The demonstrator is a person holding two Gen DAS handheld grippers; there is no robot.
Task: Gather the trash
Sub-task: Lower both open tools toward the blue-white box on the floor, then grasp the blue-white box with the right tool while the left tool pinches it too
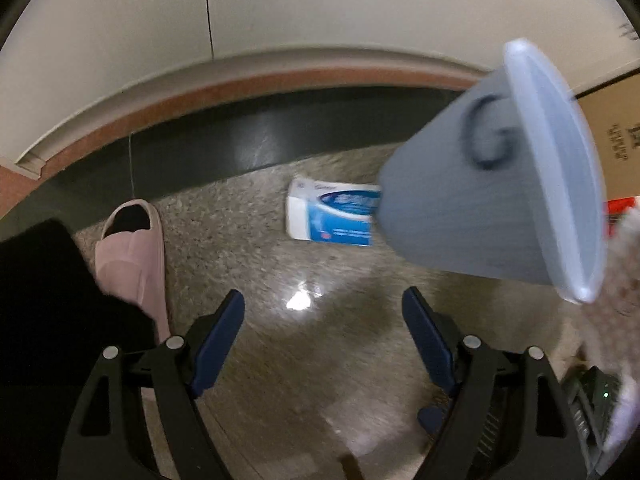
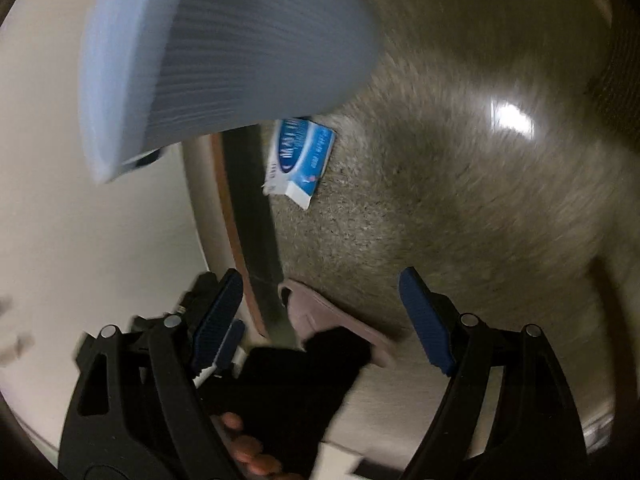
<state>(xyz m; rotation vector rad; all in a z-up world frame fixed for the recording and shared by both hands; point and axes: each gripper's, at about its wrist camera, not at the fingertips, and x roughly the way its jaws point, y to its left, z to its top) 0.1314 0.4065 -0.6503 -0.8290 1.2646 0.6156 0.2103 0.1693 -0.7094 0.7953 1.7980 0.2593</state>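
Observation:
A blue and white carton [image 1: 332,214] lies flat on the speckled floor near the dark skirting; it also shows in the right wrist view [image 2: 300,158]. A grey-blue ribbed bin [image 1: 492,184] with a pale rim hangs tilted in the air at the right, partly covering the carton; in the right wrist view it fills the upper left [image 2: 224,52]. What holds the bin is hidden. My left gripper [image 1: 324,320] is open and empty above the floor, short of the carton. My right gripper [image 2: 320,300] is open and empty.
A pink slipper [image 1: 134,256] on a foot in dark trousers stands at the left, also seen in the right wrist view [image 2: 332,320]. A cardboard box [image 1: 612,136] stands at the far right. A white wall [image 1: 280,12] runs behind the skirting.

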